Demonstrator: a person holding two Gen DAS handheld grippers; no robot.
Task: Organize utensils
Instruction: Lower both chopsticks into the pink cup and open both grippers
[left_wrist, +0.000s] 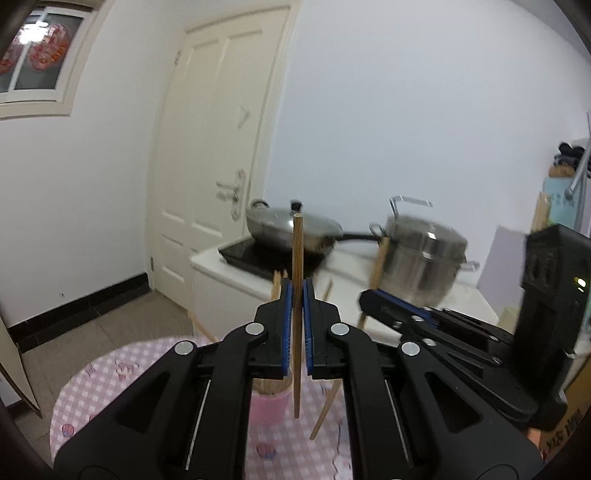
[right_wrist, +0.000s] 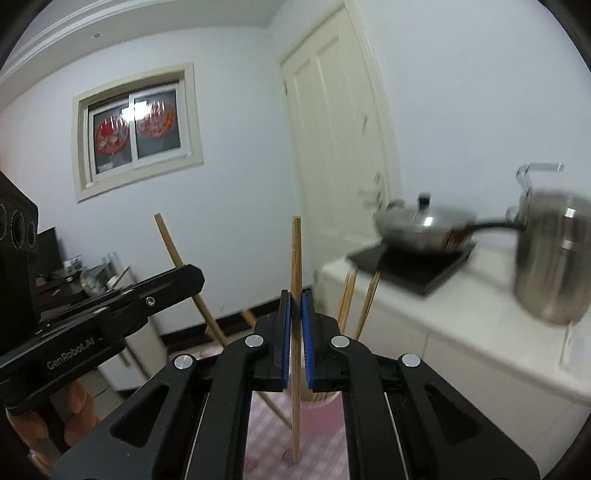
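My left gripper (left_wrist: 297, 285) is shut on a wooden chopstick (left_wrist: 297, 247) that stands upright above the pink checked tablecloth (left_wrist: 110, 373). Under it sits a pink cup (left_wrist: 267, 400) with several chopsticks in it. To the right, my right gripper (left_wrist: 365, 300) grips a slanted chopstick (left_wrist: 380, 260). In the right wrist view, the right gripper (right_wrist: 295, 295) is shut on its upright chopstick (right_wrist: 296, 254). The left gripper (right_wrist: 199, 277) holds a tilted chopstick (right_wrist: 171, 245) at the left. The cup (right_wrist: 325, 397) is mostly hidden behind the fingers.
A white counter (left_wrist: 236, 275) behind the table carries a lidded wok (left_wrist: 291, 225) on a black induction cooktop (left_wrist: 243, 254) and a steel pot (left_wrist: 424, 258). A cream door (left_wrist: 218, 147) and a window (right_wrist: 136, 129) are in the walls. A hand (right_wrist: 74, 410) holds the left gripper.
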